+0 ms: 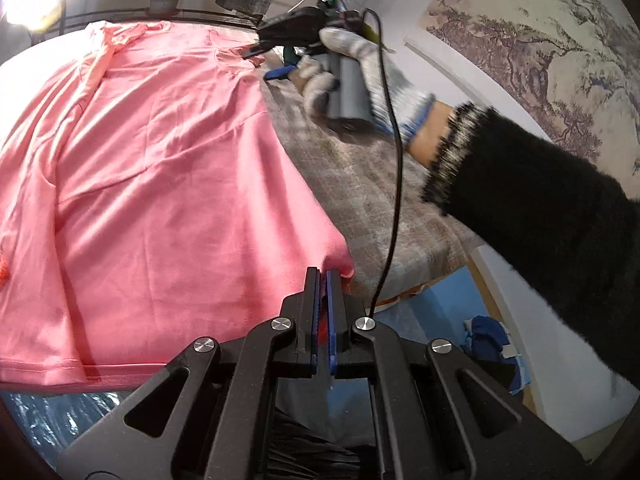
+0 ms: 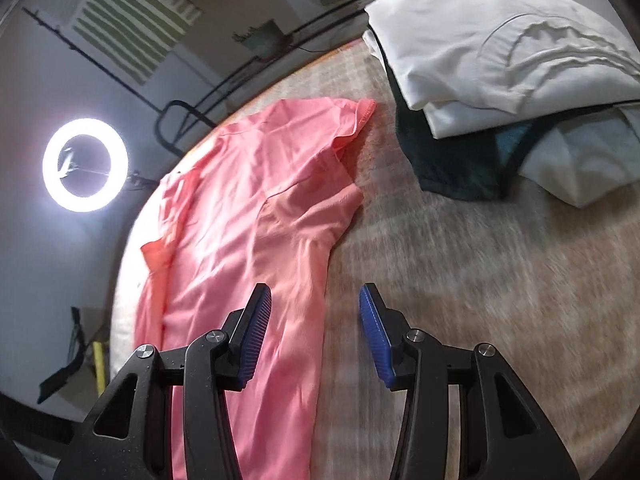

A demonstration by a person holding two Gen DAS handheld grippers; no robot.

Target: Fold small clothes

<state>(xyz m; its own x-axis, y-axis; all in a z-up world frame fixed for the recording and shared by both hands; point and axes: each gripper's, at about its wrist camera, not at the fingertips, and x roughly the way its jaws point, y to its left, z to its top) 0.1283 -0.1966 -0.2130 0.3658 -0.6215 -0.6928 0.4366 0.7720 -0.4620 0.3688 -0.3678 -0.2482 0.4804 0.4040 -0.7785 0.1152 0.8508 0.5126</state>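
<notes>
A pink T-shirt (image 1: 160, 160) lies spread flat on a table with a grey-beige checked cloth (image 1: 360, 184). My left gripper (image 1: 324, 276) is shut on the shirt's near right hem corner, and pink fabric shows between its blue pads. In the right wrist view the shirt (image 2: 260, 200) runs away from me with a sleeve (image 2: 352, 128) at the far end. My right gripper (image 2: 316, 304) stands open above the shirt's right edge, with nothing between its pads. In the left wrist view that right gripper (image 1: 266, 64) hovers by the shirt's far right side, held by a gloved hand (image 1: 360, 60).
A stack of folded white clothes (image 2: 500, 40) sits on a dark garment (image 2: 452, 160) at the table's far right. A ring light (image 2: 85, 165) glows beyond the left edge. A black sleeve (image 1: 540, 208) and a cable (image 1: 396, 160) cross the table's right side.
</notes>
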